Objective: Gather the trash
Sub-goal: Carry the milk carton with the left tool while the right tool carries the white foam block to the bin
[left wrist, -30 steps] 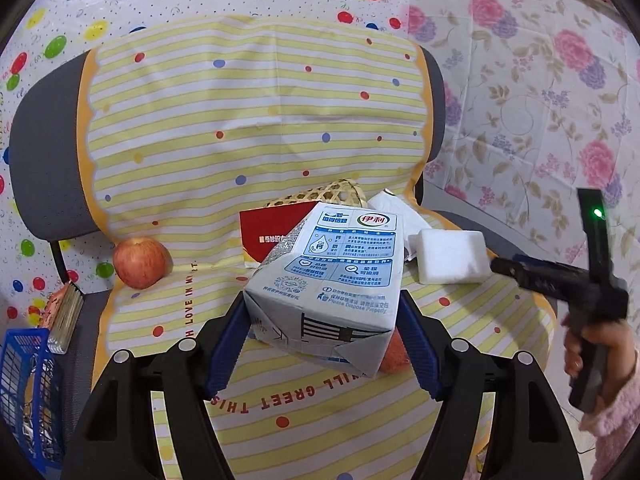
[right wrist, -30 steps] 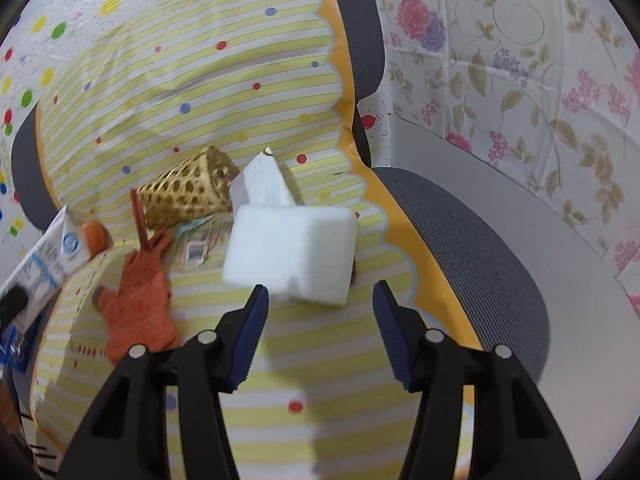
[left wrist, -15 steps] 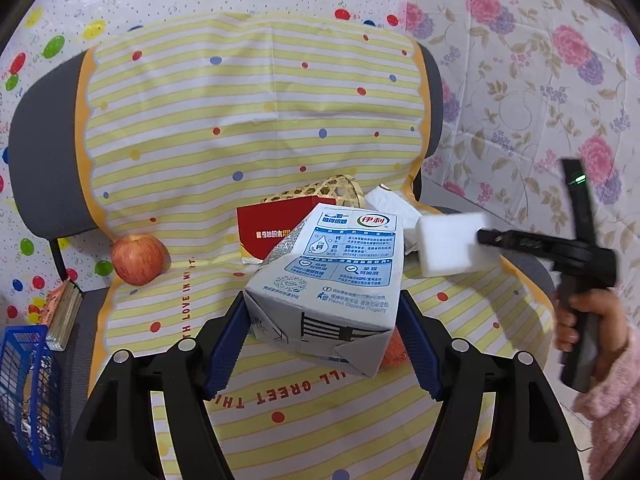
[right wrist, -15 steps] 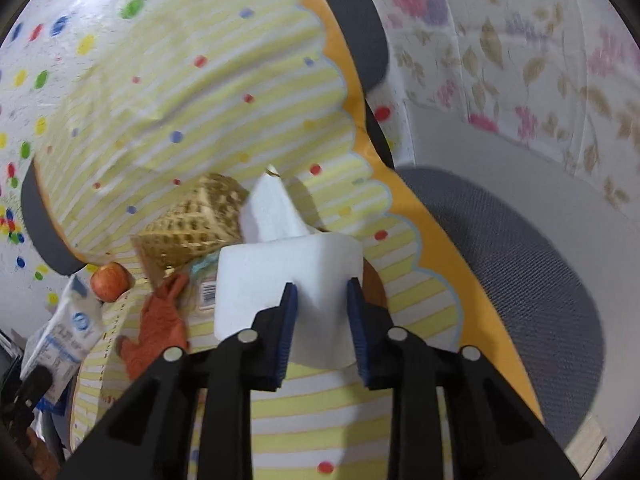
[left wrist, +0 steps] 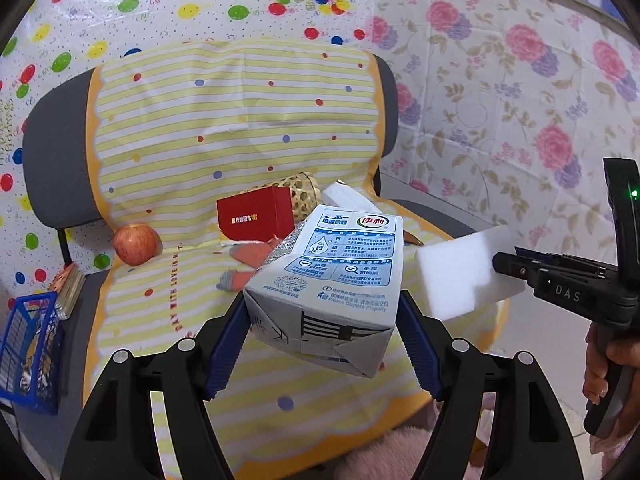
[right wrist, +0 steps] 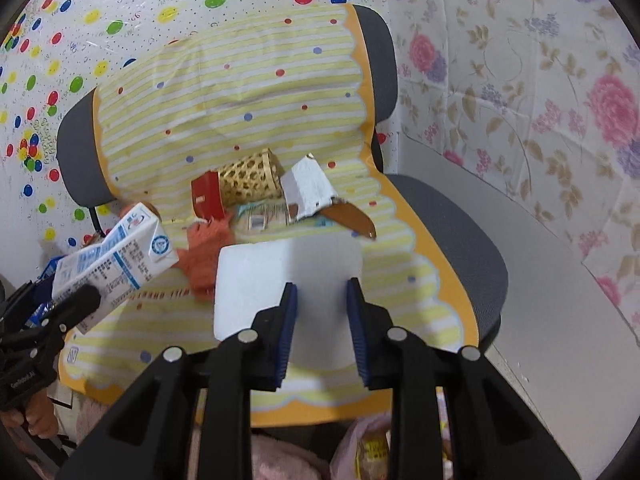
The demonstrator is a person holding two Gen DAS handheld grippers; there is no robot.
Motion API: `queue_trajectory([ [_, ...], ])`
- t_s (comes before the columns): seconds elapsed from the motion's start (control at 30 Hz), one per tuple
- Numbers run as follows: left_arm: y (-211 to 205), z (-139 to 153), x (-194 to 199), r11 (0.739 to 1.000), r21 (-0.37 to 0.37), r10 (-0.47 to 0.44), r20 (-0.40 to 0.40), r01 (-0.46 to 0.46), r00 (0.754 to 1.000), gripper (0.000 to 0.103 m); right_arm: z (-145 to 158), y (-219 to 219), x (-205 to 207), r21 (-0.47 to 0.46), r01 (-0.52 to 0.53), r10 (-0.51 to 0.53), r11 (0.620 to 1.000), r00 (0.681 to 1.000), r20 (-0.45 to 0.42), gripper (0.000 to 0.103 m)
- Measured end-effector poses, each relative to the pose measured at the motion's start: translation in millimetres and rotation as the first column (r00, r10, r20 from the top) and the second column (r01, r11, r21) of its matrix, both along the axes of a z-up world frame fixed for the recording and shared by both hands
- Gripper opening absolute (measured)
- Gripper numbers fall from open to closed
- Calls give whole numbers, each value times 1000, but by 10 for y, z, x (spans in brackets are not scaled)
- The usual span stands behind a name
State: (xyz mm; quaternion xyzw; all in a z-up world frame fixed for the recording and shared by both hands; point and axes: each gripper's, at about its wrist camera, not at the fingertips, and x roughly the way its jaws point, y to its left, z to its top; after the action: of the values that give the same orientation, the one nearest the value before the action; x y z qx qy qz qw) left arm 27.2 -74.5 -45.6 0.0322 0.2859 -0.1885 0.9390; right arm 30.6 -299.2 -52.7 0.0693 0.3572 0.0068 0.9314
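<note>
Both grippers have something clamped here. The left gripper (left wrist: 322, 334) has its jaws closed on a milk carton (left wrist: 332, 276), a blue-and-white one, tilted with its folded bottom end toward the camera and held up clear of the chair (left wrist: 60, 152). In the right wrist view the same milk carton (right wrist: 116, 258) sticks out at the far left, off the edge of the seat.

The right gripper (right wrist: 320, 312) has its jaws pinched narrow on a white foam block (right wrist: 280, 276), gripping it near one end so most of the block sticks out to the left of the jaws. From the left wrist view that foam block (left wrist: 460, 276) is floating in the air just to the right of the carton, not touching it.

The chair is a grey office one draped with a yellow striped cloth (left wrist: 224, 128) with coloured dots. Still lying on the seat: a red apple (left wrist: 135, 243) off on the left, a red box (left wrist: 256, 220), a woven basket (right wrist: 250, 178) on its side behind it, an orange rag (right wrist: 206, 252), a torn white carton piece (right wrist: 308, 190) and a brown wrapper (right wrist: 352, 220) right beside that. A blue crate (left wrist: 28, 344) sits on the floor left of the chair.
</note>
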Motion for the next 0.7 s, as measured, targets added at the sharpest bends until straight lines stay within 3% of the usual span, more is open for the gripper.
queue_trajectory([
  [0.3,-99,-124,-377,998,-15,-55,-17,55,998,72,51,-31,-543,-64,64,-64,996,998,5,26],
  [0.7,-780,-249,-739,961,-37,-275,-31,274,961,72,-14,-462,-1263,-160,257,-263,953,965,-17,27],
])
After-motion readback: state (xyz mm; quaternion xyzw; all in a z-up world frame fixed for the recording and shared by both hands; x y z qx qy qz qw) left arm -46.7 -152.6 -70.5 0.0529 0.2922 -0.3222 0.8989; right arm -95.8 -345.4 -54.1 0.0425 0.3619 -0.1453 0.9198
